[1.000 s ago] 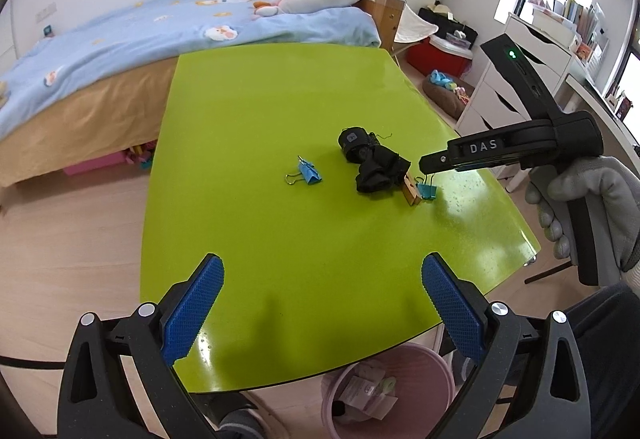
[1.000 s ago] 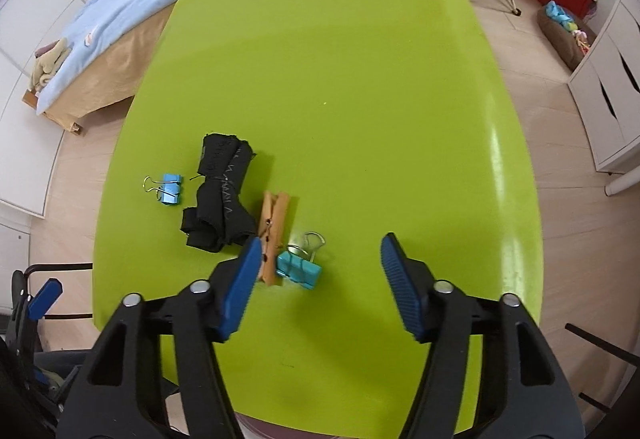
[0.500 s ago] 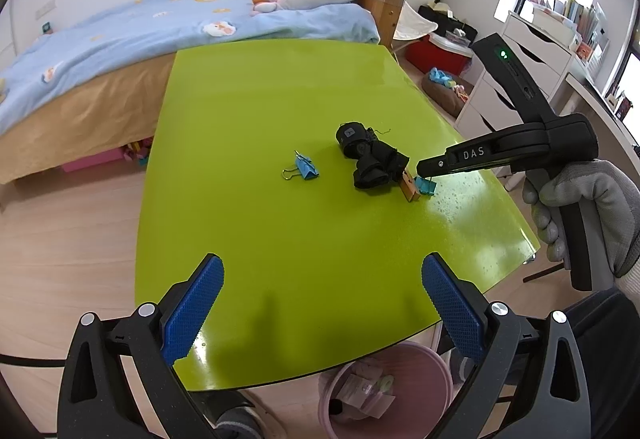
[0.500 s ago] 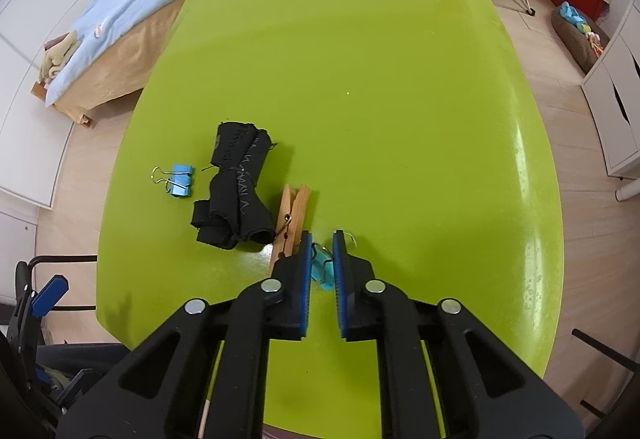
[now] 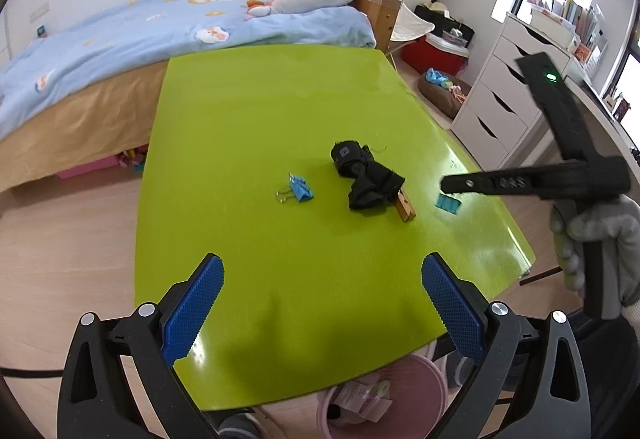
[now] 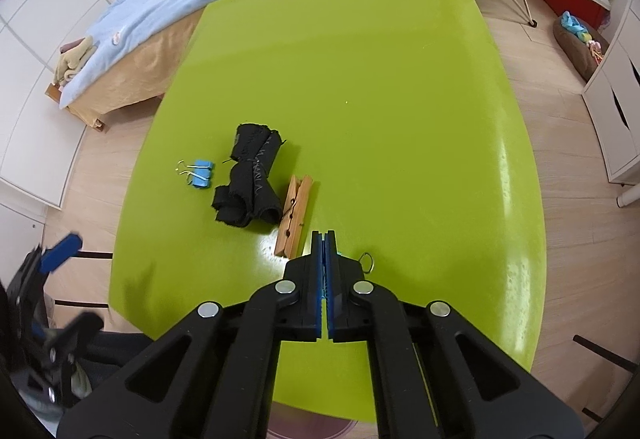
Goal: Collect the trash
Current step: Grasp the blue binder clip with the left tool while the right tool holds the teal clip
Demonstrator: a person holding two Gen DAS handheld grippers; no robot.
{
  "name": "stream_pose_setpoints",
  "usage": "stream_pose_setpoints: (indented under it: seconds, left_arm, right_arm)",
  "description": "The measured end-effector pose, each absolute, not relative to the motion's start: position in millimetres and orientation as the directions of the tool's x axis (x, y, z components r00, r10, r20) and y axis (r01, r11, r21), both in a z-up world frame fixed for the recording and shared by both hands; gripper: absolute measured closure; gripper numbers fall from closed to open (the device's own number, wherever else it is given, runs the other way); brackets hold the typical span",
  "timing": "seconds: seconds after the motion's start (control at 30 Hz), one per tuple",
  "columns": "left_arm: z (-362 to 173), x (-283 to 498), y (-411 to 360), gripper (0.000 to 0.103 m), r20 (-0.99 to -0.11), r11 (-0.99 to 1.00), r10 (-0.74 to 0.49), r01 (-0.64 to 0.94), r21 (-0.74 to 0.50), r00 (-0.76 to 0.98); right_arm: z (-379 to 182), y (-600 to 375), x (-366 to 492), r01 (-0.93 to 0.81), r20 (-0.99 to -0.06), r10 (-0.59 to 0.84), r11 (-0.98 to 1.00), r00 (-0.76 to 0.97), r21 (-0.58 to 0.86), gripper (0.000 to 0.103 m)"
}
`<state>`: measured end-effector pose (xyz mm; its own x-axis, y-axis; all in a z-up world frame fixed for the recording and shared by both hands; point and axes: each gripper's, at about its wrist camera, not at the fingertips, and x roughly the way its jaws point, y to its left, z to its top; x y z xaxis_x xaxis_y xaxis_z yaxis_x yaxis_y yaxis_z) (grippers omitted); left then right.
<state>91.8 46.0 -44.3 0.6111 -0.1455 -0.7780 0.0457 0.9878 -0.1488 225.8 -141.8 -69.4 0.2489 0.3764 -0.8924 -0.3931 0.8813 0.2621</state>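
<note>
Right tongs (image 6: 324, 239): clenched on the small teal metal binder clip (image 5: 448, 202). The pads meet with the clip's wire loop poking out to one side, and the clip hangs just clear of the lime-green glossy bench (image 5: 280, 111).

Left tongs (image 5: 322, 303): released, jaws wide, nothing between them, hovering over the near bench edge.

Next I would lift straight up, keep the squeeze steady since only the thin wire seems to be pinched, and carry it toward me to the pink round waste bin (image 5: 416, 387) under the near edge.

Versus a second ago: the right tongs were spread over the clip resting beside the wooden clothespin (image 6: 294, 217); now shut, clip off the surface. The black rolled fabric strap (image 6: 250, 183) and the second blue binder clip (image 6: 200, 173) are unmoved.
</note>
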Motion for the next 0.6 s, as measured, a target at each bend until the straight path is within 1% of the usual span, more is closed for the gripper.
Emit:
stream_pose_setpoints:
  seconds: [0.37, 0.6]
  left_arm:
    - [-42.1, 141.4, 47.3, 0.008, -0.828, 0.994, -0.105, 0.04, -0.1, 0.551]
    - [-48.3, 179.4, 58.5, 0.008, -0.86, 0.99, -0.124, -0.004, -0.144, 0.494]
  right_arm:
    - [-60.7, -152.4, 207.7, -0.433, -0.889, 0.382, 0.866, 0.252, 0.25, 0.102]
    - [-60.0, -154.1, 203.7, -0.44, -0.888, 0.385, 0.863, 0.252, 0.249, 0.102]
